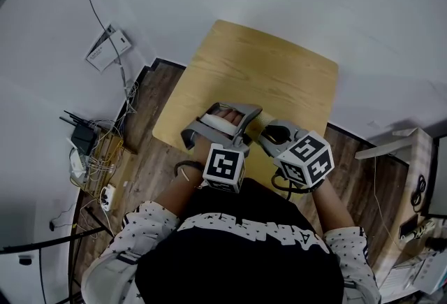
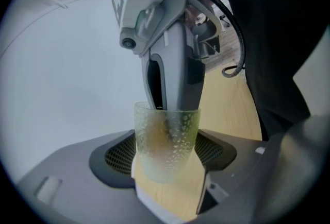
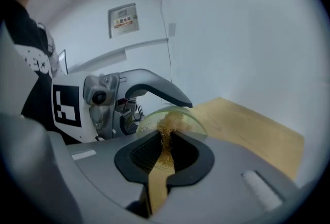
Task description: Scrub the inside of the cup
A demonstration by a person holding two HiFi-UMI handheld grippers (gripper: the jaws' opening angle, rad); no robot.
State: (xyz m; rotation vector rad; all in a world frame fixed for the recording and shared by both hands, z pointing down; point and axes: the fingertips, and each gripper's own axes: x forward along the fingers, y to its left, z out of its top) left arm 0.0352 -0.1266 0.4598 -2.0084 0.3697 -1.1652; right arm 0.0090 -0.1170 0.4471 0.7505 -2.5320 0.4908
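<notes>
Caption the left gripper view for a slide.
Left gripper clamps a pebbled translucent cup while the right gripper holds a golden scrubber inside it.

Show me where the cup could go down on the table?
The far half of the light wooden table is bare, out to its far edge. The near edge is crowded: the left gripper holds the bumpy greenish clear cup there, and the right gripper holds a yellow scrubber in it.

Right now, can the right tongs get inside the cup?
Likely yes: the left tongs hold the cup with its mouth facing the right tongs, whose scrubber looks to be inside the rim.
</notes>
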